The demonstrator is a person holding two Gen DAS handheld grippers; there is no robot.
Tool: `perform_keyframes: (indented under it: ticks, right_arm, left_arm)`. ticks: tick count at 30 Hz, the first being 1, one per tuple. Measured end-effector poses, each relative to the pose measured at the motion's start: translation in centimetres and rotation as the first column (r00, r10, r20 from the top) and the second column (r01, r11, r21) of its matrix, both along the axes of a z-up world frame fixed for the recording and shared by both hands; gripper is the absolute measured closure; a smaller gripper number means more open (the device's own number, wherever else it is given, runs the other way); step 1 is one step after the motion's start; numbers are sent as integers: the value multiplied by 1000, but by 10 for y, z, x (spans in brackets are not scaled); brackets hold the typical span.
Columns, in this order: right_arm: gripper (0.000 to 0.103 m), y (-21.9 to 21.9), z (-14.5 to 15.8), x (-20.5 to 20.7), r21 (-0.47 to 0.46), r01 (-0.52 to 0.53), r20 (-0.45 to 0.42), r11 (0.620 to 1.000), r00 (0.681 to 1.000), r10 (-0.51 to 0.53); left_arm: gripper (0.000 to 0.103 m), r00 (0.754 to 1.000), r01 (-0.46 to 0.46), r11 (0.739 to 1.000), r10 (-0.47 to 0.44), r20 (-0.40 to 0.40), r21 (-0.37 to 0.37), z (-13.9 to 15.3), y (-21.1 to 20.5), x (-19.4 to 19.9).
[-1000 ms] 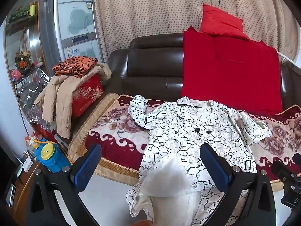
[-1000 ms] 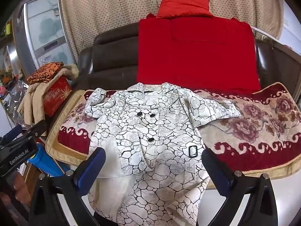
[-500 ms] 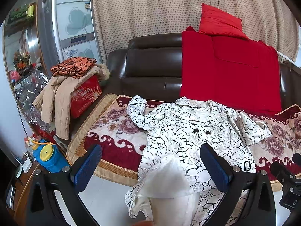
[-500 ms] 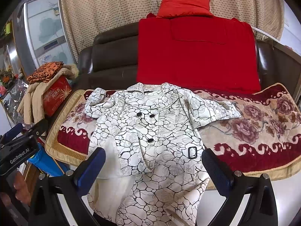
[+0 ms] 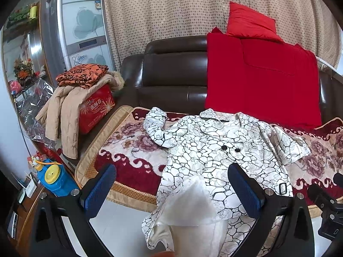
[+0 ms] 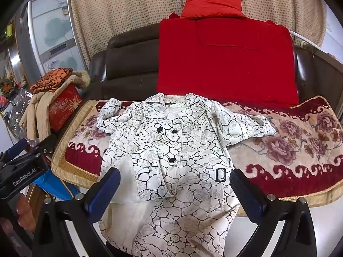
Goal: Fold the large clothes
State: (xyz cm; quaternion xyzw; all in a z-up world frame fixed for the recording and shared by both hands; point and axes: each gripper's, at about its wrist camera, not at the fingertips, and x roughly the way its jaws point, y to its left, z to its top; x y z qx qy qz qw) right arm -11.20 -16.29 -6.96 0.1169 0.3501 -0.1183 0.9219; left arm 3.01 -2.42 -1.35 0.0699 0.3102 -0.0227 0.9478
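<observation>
so, left to right:
fridge (image 5: 83, 21): 10 o'clock, behind everything.
red box (image 5: 96, 109): 9 o'clock on the sofa (image 5: 171, 68), beige jacket (image 5: 64, 115) draped over it.
left gripper (image 5: 171, 189): fingers spread, grasping nothing.
coat (image 6: 171, 141): centre, spread on the floral blanket (image 6: 300, 141), hem hanging over the sofa's front edge.
right gripper (image 6: 174, 191): fingers spread, empty.
red throw (image 6: 225, 60): 12 o'clock, behind the coat.

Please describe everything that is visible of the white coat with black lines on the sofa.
The white coat carries a black crackle pattern with faint roses. It lies front up on the floral blanket, collar toward the backrest, short sleeves spread, the one near the red box bunched. Three black buttons and a black belt buckle show. Its hem hangs over the seat edge, one front flap turned back showing plain lining. Neither gripper touches it.
</observation>
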Motion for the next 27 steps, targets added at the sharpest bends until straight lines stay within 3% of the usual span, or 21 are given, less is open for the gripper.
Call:
perform_keyframes:
  ticks: [27]
  right_arm:
    - [0, -2, -7, 9, 9, -1, -9, 1000, 1000, 1]
  left_arm:
    - [0, 1000, 0, 1000, 0, -29, 10, -11, -4, 12]
